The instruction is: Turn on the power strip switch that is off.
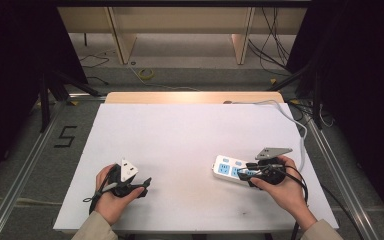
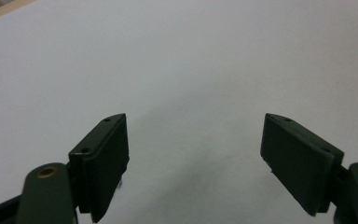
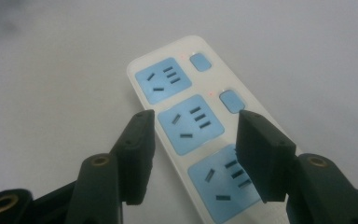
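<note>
I hold my right gripper (image 3: 193, 140) low over the near end of the white power strip (image 1: 228, 169), which lies flat on the white table (image 1: 180, 145) at my right, its cable (image 1: 292, 125) running off toward the far right edge. In the right gripper view my jaws stand apart, one on each side of the strip's width, with the middle blue socket (image 3: 191, 123) between them and a blue switch button (image 3: 232, 101) just beyond the right-hand jaw. Nothing is grasped; I judge this placement lines me up either to pinch the strip across its body or to press a switch. My right hand (image 1: 282, 187) wraps the tool from behind, wrist angled inward.

My left gripper (image 1: 130, 182) rests well apart on bare table, jaws spread wide and empty, pointing toward the strip. The left hand (image 1: 111, 197) cradles it from below, parked out of the way.
</note>
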A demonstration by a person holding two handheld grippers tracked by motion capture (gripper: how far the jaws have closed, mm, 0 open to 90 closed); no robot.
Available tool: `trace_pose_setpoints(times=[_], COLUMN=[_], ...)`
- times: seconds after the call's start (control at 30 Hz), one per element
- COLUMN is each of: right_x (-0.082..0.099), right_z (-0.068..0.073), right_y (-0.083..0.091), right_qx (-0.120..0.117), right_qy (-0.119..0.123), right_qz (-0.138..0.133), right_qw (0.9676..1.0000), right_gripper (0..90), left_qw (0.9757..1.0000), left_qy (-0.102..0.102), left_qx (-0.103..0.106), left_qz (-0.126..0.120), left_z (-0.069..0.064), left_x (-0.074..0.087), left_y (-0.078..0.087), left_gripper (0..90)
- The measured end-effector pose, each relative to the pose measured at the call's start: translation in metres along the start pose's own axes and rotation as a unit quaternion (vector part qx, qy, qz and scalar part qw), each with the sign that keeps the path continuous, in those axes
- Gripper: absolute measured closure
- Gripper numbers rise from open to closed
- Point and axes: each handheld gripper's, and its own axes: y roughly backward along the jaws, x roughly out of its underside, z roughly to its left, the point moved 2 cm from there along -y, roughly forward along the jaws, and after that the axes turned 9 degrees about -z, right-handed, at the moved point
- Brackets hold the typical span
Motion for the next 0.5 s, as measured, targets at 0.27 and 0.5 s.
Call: trace_pose_setpoints(times=[0.27, 0.5], right_x=[0.011, 0.013], right_z=[0.001, 0.004], right_y=[0.005, 0.006], right_qx=[-0.002, -0.003], right_qy=[-0.003, 0.0], right_qz=[-0.012, -0.02], right_qw=[0.9999, 0.9998], right_gripper=[47.9, 47.5], left_qw=[1.0, 1.0], left_qy=[0.001, 0.004], left_qx=[-0.001, -0.003], left_qz=[0.004, 0.005], left_z=[0.002, 0.003], left_x=[0.001, 0.002], left_y=[0.001, -0.001], left_gripper=[23.3, 23.1])
